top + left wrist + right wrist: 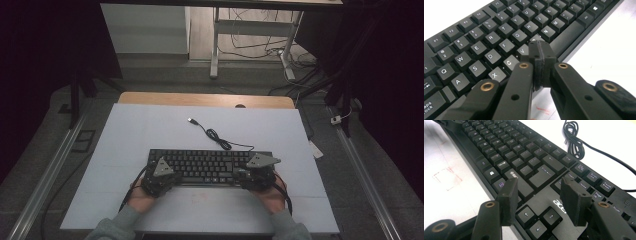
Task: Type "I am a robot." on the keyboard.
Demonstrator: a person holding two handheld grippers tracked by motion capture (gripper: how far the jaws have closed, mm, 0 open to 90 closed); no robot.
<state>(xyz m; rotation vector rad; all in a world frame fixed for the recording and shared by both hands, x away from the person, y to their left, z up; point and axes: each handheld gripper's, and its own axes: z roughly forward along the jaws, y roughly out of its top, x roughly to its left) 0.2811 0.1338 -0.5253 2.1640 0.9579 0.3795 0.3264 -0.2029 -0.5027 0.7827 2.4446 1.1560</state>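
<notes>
A black keyboard (pixel 207 166) lies on the white table top (pixel 150 130), its cable (pixel 220 139) coiled behind it and ending in a USB plug (pixel 191 120). My left gripper (pixel 159 176) hovers over the keyboard's left front part; in the left gripper view its jaws are pressed together with nothing between them, tips (pixel 541 51) above the V and B keys (pixel 523 50). My right gripper (pixel 256 172) is over the keyboard's right end; in the right gripper view the fingers (pixel 509 195) stand apart above the arrow keys (pixel 537 217), holding nothing.
A wooden table edge (pixel 205 99) shows behind the white top. Metal rails (pixel 45 175) run along both sides on the floor. A desk frame (pixel 215 45) and loose cables (pixel 260 47) stand farther back. A faint red square mark (pixel 447 178) is drawn on the table in front of the keyboard.
</notes>
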